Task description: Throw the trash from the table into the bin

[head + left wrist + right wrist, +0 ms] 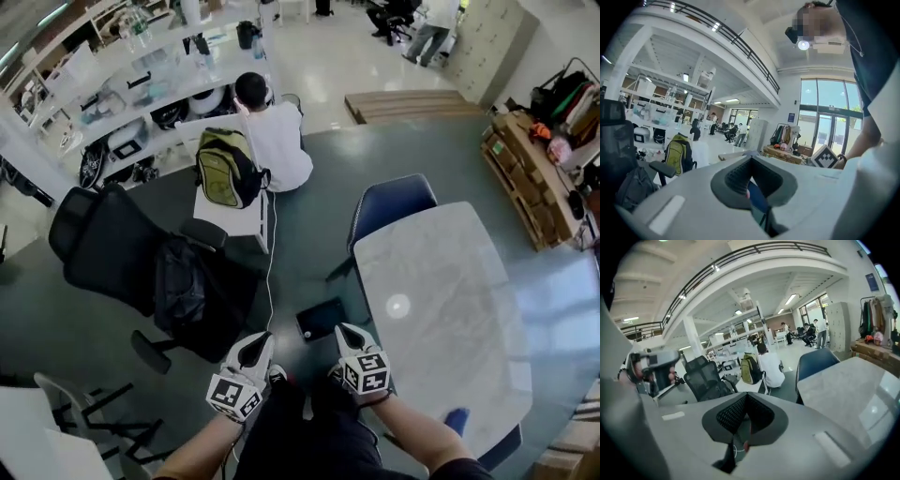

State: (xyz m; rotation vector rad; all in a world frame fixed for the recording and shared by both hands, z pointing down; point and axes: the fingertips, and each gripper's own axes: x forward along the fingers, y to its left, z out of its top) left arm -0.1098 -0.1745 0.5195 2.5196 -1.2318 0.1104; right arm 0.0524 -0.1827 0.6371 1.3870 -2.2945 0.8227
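Trash shows nowhere on the pale marbled tabletop [450, 319]; a dark square box [321, 319], probably the bin, sits on the floor beside it. My left gripper [255, 345] and right gripper [352, 334] hang pinched together, empty. The job looks finished; next I scan for leftovers.

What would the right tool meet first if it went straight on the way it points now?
Most likely the green backpack beside the seated person. The right tool points level between the black office chair and the blue chair, with nothing nearer in line, though depth is unclear.
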